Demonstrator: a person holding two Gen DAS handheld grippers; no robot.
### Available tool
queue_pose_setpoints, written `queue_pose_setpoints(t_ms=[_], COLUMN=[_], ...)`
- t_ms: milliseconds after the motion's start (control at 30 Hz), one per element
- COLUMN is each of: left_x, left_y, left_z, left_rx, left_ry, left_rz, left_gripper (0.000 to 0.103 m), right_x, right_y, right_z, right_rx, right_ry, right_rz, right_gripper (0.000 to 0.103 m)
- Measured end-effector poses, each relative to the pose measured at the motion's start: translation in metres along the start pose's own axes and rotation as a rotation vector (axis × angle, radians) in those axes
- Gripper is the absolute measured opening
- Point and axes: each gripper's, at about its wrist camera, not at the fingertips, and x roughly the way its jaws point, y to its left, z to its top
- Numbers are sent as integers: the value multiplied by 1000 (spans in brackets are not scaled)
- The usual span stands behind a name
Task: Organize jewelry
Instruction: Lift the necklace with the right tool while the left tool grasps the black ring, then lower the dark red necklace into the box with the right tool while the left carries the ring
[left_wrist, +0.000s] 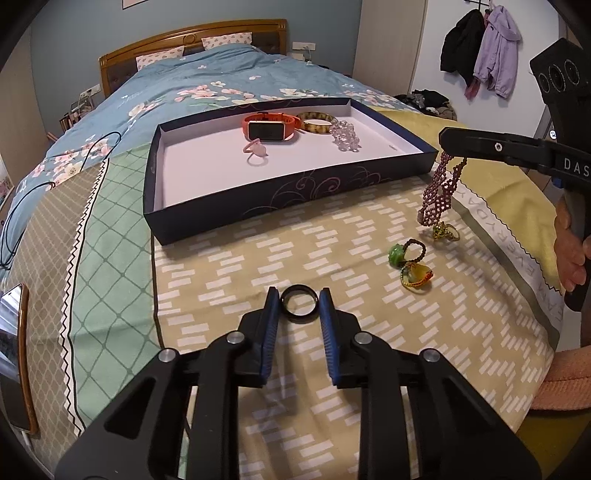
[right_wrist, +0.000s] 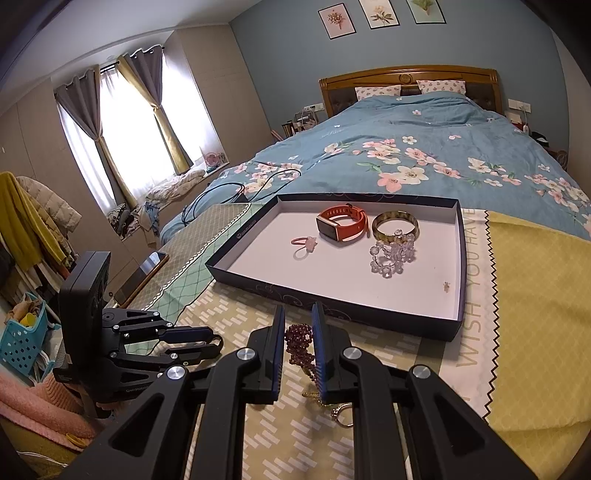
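A black ring lies on the patterned cloth, and the two blue pads of my left gripper touch its sides. My right gripper is shut on a purple beaded bracelet, which hangs from its tips above the cloth, right of the tray. The dark blue tray with a white floor holds an orange smartwatch, an amber bangle, a clear crystal bracelet and a pink ring.
Three rings lie on the cloth at the right: green, amber, gold-green. A phone rests at the bed's left edge, and a black cable runs behind it. A person's hand grips the right handle.
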Motion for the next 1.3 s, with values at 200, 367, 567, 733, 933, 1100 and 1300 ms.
queue_pose_setpoints(t_ms=[200,367,567,733,933,1100,1300], left_x=[-4,-10,-18,-23,-27,-25,-19], left_y=[3,4,5,7,7,7,10], left_z=[3,9,21,31,40,50,62], left_rx=[-23,-26,-32,-36,-28,-19,-23], left_ry=[-14,-46,-84,-114,-136,-145,-150], left_rz=[-28,-42,-57,-55,-54,-48,-49], left_gripper=[22,22,22,22,22,22,22], right_x=[-2,-3,-1,-2,0,2,8], right_y=[-1,-4,-4,-3,-3,-4,-7], right_z=[5,11,20,27,36,46,57], right_rx=[-7,-9,-24,-36,-49,-58,-67], right_ry=[-13,-23,-34,-48,-59,-69,-74], right_rz=[-3,-2,1,4,3,3,3], right_gripper=[13,13,13,13,13,13,13])
